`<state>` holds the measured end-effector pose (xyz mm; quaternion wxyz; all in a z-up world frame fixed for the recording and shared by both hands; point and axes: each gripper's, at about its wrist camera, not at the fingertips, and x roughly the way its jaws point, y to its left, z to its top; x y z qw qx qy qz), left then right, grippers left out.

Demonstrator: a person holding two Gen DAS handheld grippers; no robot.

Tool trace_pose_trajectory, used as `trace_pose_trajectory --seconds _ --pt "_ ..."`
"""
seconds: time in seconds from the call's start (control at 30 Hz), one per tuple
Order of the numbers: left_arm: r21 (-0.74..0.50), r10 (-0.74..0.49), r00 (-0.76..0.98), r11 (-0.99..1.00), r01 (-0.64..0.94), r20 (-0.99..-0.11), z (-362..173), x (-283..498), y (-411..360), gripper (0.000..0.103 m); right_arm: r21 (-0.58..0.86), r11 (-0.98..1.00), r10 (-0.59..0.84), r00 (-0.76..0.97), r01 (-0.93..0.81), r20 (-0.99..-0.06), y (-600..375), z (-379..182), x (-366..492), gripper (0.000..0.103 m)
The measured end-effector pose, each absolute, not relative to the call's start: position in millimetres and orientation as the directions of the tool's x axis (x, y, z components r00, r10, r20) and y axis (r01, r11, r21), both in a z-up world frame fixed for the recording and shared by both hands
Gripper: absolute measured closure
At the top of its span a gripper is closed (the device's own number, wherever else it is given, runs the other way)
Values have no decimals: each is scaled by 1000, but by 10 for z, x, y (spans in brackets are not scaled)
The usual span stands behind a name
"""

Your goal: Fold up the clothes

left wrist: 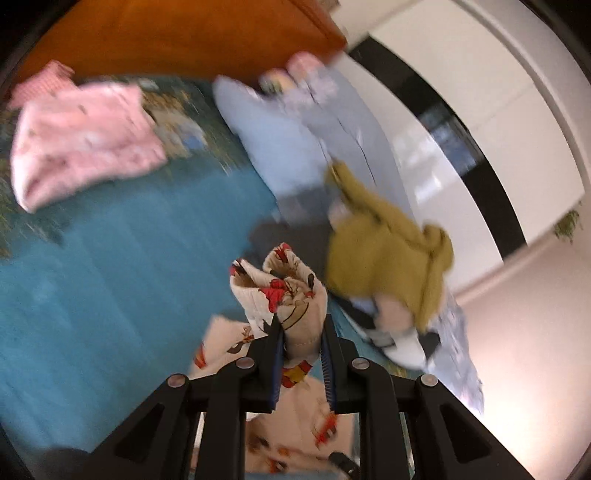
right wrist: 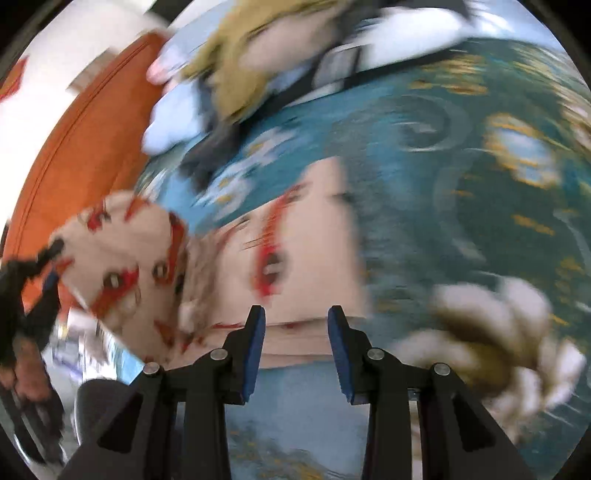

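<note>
My left gripper (left wrist: 301, 321) is shut on a bunched fold of a cream garment with red cartoon prints (left wrist: 284, 291), lifting it above the teal bedspread (left wrist: 122, 280). The same cream garment (right wrist: 295, 240) shows in the right wrist view, one end raised at the left by the left gripper (right wrist: 48, 258), the rest lying on the bedspread (right wrist: 461, 206). My right gripper (right wrist: 297, 314) is open and empty, just above the garment's near edge. Both views are blurred.
A folded pink garment (left wrist: 81, 140) lies at the far left. A pile with an olive garment (left wrist: 388, 251) and light blue and grey clothes (left wrist: 280, 147) lies along the bed's right side. An orange headboard (left wrist: 177, 33) is behind. A brown-and-white fluffy item (right wrist: 498, 339) lies at the right.
</note>
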<state>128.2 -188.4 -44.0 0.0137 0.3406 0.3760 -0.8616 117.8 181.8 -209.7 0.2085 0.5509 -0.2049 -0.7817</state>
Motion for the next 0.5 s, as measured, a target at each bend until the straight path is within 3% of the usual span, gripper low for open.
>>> trace_pose_trajectory --seconds 0.13,0.27,0.43,0.5 --pt "-602 137 -780 -720 345 -611 -360 1381 -2213 84 477 -855 -517 -252 204 -818 1206 -2134 965 67" --pt "-611 121 -771 -691 386 -625 -483 1506 -2407 84 441 -868 -486 -210 226 -849 751 -2214 781 67" --pt "-613 144 -760 -692 380 -634 -550 1549 -2395 84 541 -741 -626 -117 397 -771 302 -2125 831 67" --pt "-609 163 -762 -713 347 -626 -501 1516 -2307 84 553 -740 -637 -137 382 -758 398 -2090 818 67"
